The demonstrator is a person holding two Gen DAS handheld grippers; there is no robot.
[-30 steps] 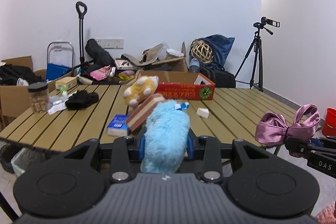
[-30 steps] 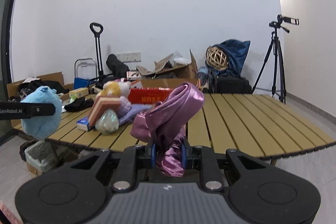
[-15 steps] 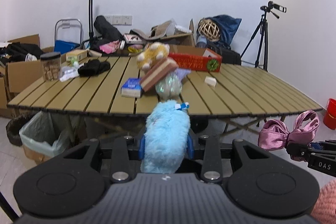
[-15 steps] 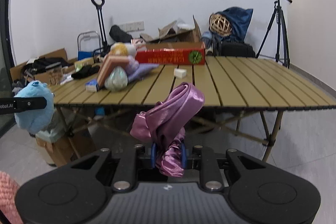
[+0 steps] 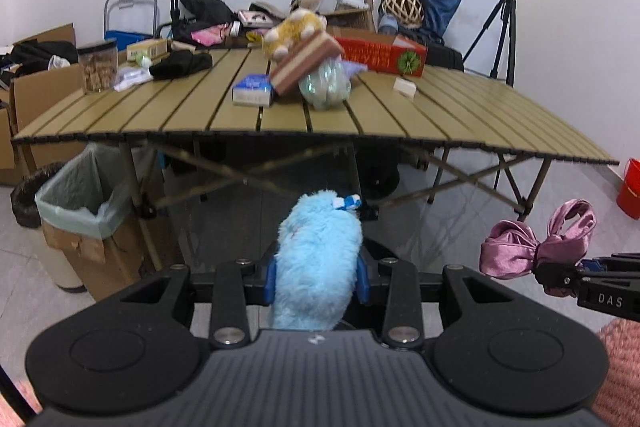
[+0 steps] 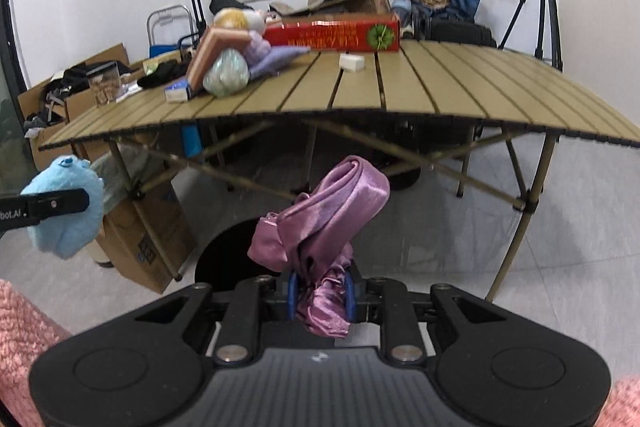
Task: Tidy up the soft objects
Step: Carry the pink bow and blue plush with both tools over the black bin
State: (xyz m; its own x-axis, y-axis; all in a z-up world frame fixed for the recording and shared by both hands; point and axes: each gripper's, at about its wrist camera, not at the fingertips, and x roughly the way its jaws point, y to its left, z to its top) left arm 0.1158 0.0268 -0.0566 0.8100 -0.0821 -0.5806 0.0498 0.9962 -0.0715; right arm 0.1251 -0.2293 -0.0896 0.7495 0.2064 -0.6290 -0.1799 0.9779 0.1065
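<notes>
My left gripper (image 5: 318, 281) is shut on a fluffy light-blue plush toy (image 5: 318, 259), held in the air below and in front of the slatted table (image 5: 460, 115). The same plush toy (image 6: 66, 211) shows at the left of the right wrist view. My right gripper (image 6: 322, 293) is shut on a pink satin bow (image 6: 328, 223), also seen as the satin bow (image 5: 536, 247) at the right of the left wrist view. On the table lie a yellow plush (image 5: 294, 29), a brown-and-pink cushion block (image 5: 306, 65) and a pale green soft bundle (image 5: 326, 87).
A red box (image 5: 380, 55), a blue-and-white packet (image 5: 252, 91), a snack jar (image 5: 98, 67) and black cloth (image 5: 182, 65) sit on the table. A lined bin (image 5: 76, 203) and cardboard boxes stand at the left, a tripod (image 5: 506, 23) and a red bucket (image 5: 630, 187) at the right.
Both grippers have sunk and tilted downward away from the table, still holding the plush and the bow. The tabletop now sits higher in both views and its legs and underside show.
</notes>
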